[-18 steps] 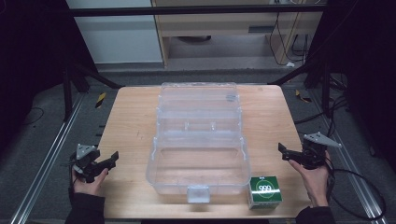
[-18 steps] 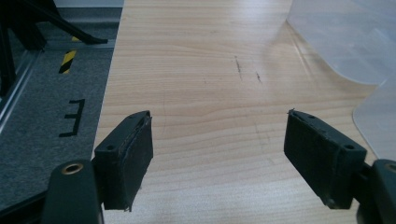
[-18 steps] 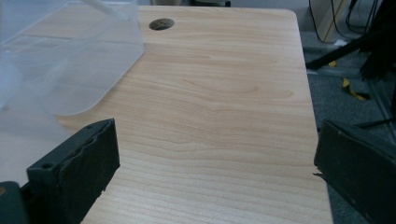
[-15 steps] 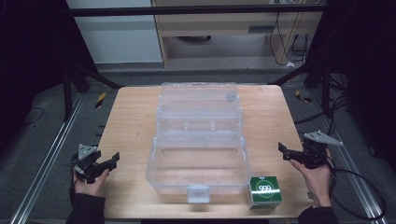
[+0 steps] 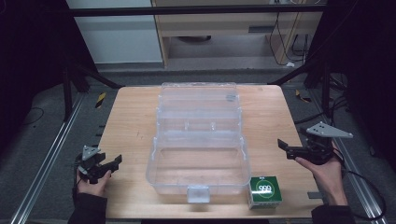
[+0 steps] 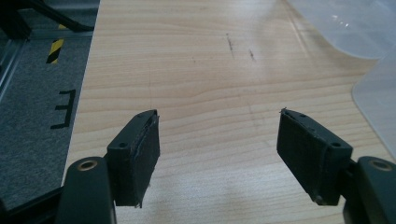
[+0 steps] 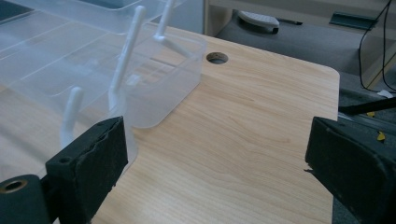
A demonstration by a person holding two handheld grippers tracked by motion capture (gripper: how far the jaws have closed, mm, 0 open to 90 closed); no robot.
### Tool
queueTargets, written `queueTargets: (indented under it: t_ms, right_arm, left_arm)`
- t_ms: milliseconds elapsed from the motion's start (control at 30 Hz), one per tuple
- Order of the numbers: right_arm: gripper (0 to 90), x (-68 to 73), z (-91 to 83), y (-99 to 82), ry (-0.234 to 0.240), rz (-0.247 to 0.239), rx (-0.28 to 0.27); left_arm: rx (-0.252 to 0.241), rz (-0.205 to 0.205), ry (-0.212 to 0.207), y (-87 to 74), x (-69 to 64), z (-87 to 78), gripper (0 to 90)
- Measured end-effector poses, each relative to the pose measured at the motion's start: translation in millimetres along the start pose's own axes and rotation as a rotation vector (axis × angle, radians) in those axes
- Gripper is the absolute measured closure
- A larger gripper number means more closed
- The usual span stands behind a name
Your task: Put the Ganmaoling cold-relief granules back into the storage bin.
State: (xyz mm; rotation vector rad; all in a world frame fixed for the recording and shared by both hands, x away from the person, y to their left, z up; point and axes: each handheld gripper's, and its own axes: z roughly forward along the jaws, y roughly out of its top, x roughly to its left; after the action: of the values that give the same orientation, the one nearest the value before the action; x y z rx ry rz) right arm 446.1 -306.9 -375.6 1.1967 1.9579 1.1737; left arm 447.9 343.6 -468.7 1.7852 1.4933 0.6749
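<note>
An open clear plastic toolbox (image 5: 198,140) stands in the middle of the wooden table (image 5: 130,116), its trays folded out toward the back. A small green carton (image 5: 265,190) sits at the front right, beside the box's near corner. My left gripper (image 5: 114,162) hovers at the table's front left edge, open, with bare wood between its jaws (image 6: 217,113). My right gripper (image 5: 285,149) is at the right edge, pointing toward the box, open and empty (image 7: 215,123). The clear box (image 7: 93,70) lies ahead and left of it. An edge of the clear box (image 6: 373,28) shows at the upper right of the left gripper view.
The table has a round cable hole (image 7: 217,58) near its far right corner. Metal frame rails (image 5: 42,172) run along both sides on the grey floor. A cabinet (image 5: 116,32) and a low shelf stand behind the table. Bare wood lies left and right of the box.
</note>
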Motion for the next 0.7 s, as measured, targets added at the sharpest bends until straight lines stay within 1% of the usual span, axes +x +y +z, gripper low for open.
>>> queueTargets:
  t_ms: [67, 133, 200, 233, 300, 367, 400, 433, 500, 600, 633, 667, 700]
  right_arm:
    - [5.9, 1.9, -3.4, 2.4, 0.003, -0.017, 0.004]
    - [6.0, 4.4, -6.5, 4.7, 0.023, -0.034, 0.011]
    - [6.0, 7.7, -8.5, 7.4, 0.045, -0.065, 0.029]
    - [5.9, 9.3, -9.0, 8.3, 0.050, -0.076, 0.035]
    - [5.6, 14.4, -10.7, 11.3, 0.073, -0.113, 0.056]
    - [5.3, 18.6, -11.8, 13.4, 0.087, -0.147, 0.067]
    - [5.3, 18.6, -11.8, 13.4, 0.087, -0.147, 0.067]
    - [4.9, 23.4, -13.0, 16.1, 0.110, -0.169, 0.079]
    - [4.5, 27.8, -13.8, 18.7, 0.127, -0.196, 0.092]
    - [4.1, 33.1, -14.4, 21.2, 0.143, -0.232, 0.109]
    - [4.1, 33.1, -14.4, 21.2, 0.143, -0.232, 0.109]
    - [3.7, 37.3, -14.4, 22.9, 0.153, -0.256, 0.137]
    - [3.3, 39.3, -14.5, 23.7, 0.158, -0.272, 0.151]
  left_arm:
    - [0.010, 0.013, 0.008, -0.6, -0.8, 1.3, 28.7]
    - [0.012, 0.020, 0.008, -0.2, -1.2, 2.3, 28.5]
    - [0.019, 0.023, 0.007, -0.2, -2.0, 3.5, 28.2]
    - [0.022, 0.029, 0.005, -0.3, -2.2, 4.2, 27.9]
    - [0.028, 0.038, 0.004, -0.4, -3.0, 5.9, 27.8]
    - [0.037, 0.039, 0.000, -0.3, -3.0, 7.5, 27.6]
    - [0.037, 0.039, 0.000, -0.3, -3.0, 7.5, 27.6]
    - [0.042, 0.044, 0.000, -0.4, -3.6, 7.5, 27.6]
    - [0.039, 0.050, 0.005, 0.0, -4.6, 6.9, 27.5]
    - [0.043, 0.045, 0.006, 0.2, -4.0, 8.2, 26.9]
    - [0.043, 0.045, 0.006, 0.2, -4.0, 8.2, 26.6]
    - [0.050, 0.047, 0.003, -0.1, -4.4, 10.0, 26.5]
    - [0.052, 0.053, 0.005, 0.0, -5.1, 10.6, 26.5]
